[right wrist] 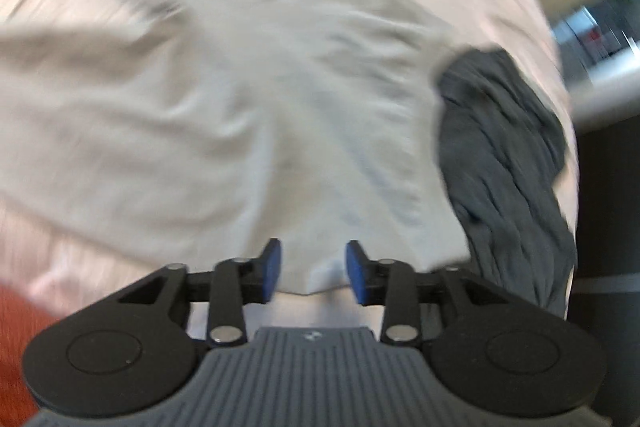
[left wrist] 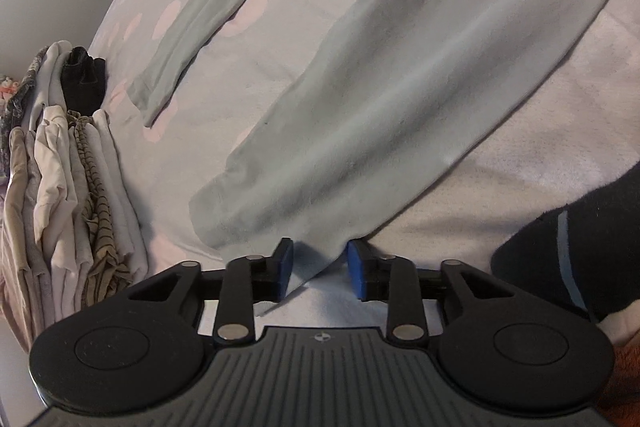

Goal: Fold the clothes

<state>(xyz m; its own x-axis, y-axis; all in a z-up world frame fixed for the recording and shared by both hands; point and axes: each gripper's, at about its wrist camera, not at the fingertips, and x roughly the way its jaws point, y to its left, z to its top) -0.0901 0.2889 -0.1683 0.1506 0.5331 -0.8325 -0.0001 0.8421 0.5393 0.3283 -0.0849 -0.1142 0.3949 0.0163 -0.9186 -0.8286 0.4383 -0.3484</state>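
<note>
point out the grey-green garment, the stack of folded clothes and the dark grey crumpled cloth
grey-green garment [left wrist: 360, 115]: left wrist view, middle of its wide panel
stack of folded clothes [left wrist: 68, 195]: left wrist view, the folded edges
dark grey crumpled cloth [right wrist: 504, 155]: right wrist view, its wrinkled middle

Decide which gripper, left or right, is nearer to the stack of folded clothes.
Left. The left gripper sits at the hem of the grey-green garment, with the stack of folded clothes close on its left. The right gripper faces a pale garment; no stack shows there.
</note>
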